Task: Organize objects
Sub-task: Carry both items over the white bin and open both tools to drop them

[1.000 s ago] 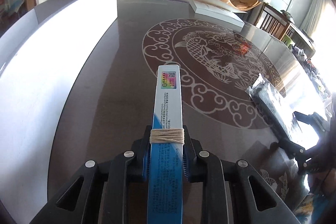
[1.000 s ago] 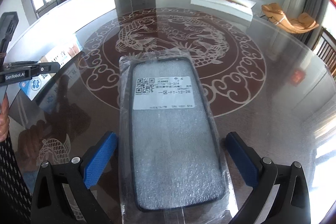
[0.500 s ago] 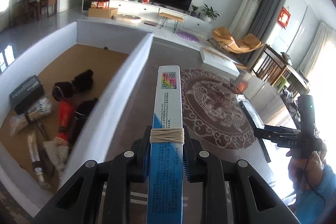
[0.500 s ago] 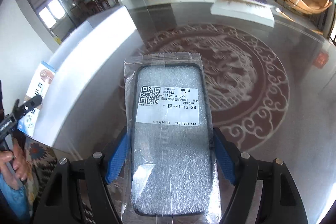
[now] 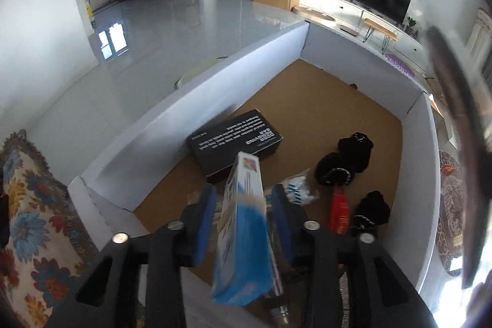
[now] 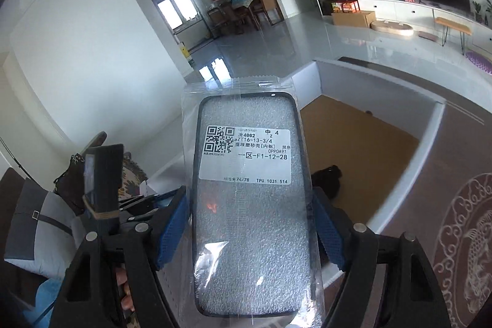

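Note:
My left gripper [image 5: 243, 202] hangs over the near end of a white-walled box [image 5: 196, 100] with a brown floor. Its jaws stand open, with gaps on both sides of a blue and white carton [image 5: 243, 239] that tilts loose between them. My right gripper [image 6: 249, 223] is shut on a bagged phone case [image 6: 249, 205] with a white label, held above the box's near corner [image 6: 436, 116]. The left gripper and its carton [image 6: 101, 183] show at lower left in the right wrist view.
In the box lie a black carton [image 5: 233, 143], black round items [image 5: 344, 162], a red tube [image 5: 338, 211] and a clear bag [image 5: 295, 189]. A floral cushion [image 5: 27, 205] is left of the box. The patterned glass table [image 6: 461, 235] is to the right.
Both grippers swung left from the table to above the box. The left jaws opened and the carton has come loose and tilted. The right gripper still holds the phone case.

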### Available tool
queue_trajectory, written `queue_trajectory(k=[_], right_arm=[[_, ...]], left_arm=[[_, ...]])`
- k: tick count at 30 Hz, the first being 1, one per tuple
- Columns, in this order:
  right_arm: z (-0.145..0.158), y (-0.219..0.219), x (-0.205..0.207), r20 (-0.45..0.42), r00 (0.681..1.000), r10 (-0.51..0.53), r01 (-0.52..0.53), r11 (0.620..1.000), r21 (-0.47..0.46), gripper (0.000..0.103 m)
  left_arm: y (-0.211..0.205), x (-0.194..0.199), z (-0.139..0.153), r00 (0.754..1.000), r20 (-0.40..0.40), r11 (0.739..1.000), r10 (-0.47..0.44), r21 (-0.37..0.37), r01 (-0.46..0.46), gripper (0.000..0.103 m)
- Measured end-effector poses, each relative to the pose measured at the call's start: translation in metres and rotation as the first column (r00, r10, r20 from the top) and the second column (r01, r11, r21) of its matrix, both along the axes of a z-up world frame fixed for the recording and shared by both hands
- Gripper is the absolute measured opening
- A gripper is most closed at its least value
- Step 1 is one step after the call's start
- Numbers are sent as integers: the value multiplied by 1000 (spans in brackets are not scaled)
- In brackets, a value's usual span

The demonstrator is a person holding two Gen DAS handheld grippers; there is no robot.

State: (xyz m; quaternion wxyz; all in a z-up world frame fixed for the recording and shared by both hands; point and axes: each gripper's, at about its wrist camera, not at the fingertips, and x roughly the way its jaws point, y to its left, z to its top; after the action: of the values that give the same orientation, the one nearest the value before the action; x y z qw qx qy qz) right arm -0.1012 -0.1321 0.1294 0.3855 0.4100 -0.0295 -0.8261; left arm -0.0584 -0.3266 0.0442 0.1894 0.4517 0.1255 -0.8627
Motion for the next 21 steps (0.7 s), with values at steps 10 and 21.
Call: queue_trajectory(k=[10, 21], right_arm=[[-40, -39, 3, 13, 1000, 25, -27, 984, 178, 94], [-19, 12, 5, -111, 994, -14, 47, 951, 306, 102]], left_arm=[[1, 48, 17, 997, -52, 989, 65, -129, -71, 103], [61, 50, 36, 999, -51, 950, 5, -311, -20, 103]])
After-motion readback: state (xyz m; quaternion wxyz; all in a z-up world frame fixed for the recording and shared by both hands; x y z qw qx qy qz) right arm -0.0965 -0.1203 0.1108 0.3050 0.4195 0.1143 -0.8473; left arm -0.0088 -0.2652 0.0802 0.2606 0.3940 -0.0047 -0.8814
